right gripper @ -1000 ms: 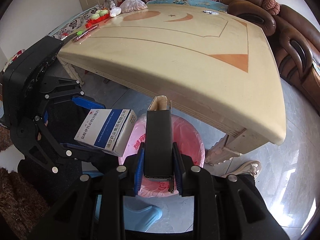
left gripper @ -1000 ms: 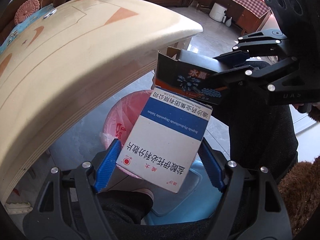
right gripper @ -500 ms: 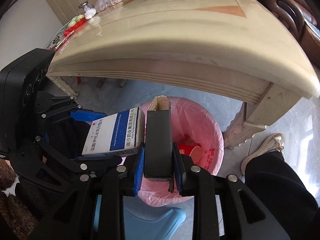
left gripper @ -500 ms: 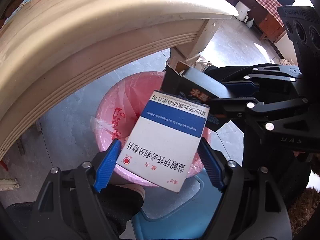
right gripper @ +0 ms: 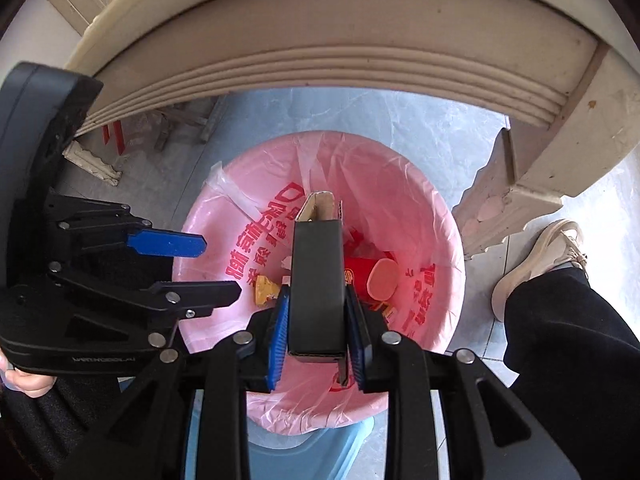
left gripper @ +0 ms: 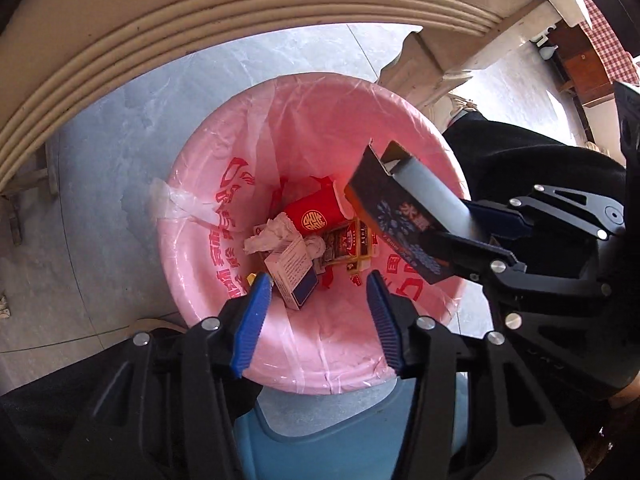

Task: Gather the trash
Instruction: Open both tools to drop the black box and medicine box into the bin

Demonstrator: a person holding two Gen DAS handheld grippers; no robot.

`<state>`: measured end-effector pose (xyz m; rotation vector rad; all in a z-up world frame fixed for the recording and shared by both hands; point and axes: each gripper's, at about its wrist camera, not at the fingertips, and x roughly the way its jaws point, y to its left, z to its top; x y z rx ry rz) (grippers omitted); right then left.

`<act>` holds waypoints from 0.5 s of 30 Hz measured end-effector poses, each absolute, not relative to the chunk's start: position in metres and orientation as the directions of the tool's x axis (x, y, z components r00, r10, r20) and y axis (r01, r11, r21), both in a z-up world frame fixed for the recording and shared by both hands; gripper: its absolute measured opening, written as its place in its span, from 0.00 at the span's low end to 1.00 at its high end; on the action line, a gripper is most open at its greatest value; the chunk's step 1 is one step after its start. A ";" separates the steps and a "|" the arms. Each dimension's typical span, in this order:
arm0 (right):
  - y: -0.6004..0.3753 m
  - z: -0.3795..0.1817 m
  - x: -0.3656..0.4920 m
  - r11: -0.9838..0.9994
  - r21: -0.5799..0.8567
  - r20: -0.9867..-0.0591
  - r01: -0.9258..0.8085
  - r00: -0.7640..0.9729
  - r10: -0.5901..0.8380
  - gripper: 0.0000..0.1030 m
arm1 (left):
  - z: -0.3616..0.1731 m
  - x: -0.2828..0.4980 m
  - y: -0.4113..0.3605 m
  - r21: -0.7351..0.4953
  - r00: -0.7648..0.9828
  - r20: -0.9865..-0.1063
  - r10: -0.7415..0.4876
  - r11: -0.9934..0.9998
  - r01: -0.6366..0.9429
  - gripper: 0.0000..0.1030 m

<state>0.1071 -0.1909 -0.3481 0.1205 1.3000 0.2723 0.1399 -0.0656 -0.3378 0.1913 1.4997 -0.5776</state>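
Dropped from the left gripper (left gripper: 316, 304), the white-and-blue medicine box (left gripper: 291, 276) now lies inside the pink-lined trash bin (left gripper: 192, 208); those jaws have just been closing and stand apart, empty. Above the bin, the right gripper (right gripper: 318, 334) stays clamped on the dark carton (right gripper: 316, 280).

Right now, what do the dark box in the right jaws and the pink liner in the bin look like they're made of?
Dark box: probably thin cardboard, matte black outside, since its open flap shows raw brown board. Pink liner: thin plastic film, glossy, translucent, wrinkled, with red printing.
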 end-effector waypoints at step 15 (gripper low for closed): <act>-0.191 -0.357 0.107 0.963 0.238 -0.938 -0.126 0.226 0.262 0.33 | -0.345 0.142 -0.064 -0.184 -0.019 -0.980 -0.197 0.871 0.455 0.56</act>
